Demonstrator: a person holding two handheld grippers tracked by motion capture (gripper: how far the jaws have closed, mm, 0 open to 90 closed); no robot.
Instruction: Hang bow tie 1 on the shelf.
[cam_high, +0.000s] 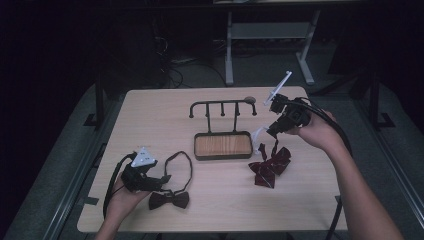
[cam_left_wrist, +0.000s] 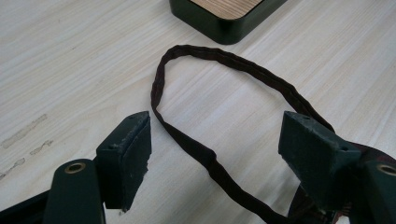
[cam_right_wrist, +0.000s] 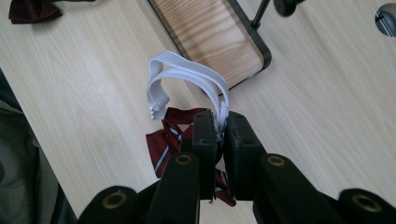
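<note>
From the high view I count two bow ties and one black hook rack with a wood-inlaid tray (cam_high: 222, 145) on the pale wooden table (cam_high: 150, 115). The striped dark red bow tie (cam_high: 270, 167) hangs just below the right gripper (cam_high: 272, 131); the plain dark maroon bow tie (cam_high: 169, 199) lies just beside the left gripper (cam_high: 162, 181), near the table's front edge.

In the left gripper view the jaws stand spread, the dark neck strap (cam_left_wrist: 210, 158) looping between them over bare table.

In the right gripper view the jaws pinch the white elastic strap (cam_right_wrist: 187, 70), the striped tie beneath.
</note>
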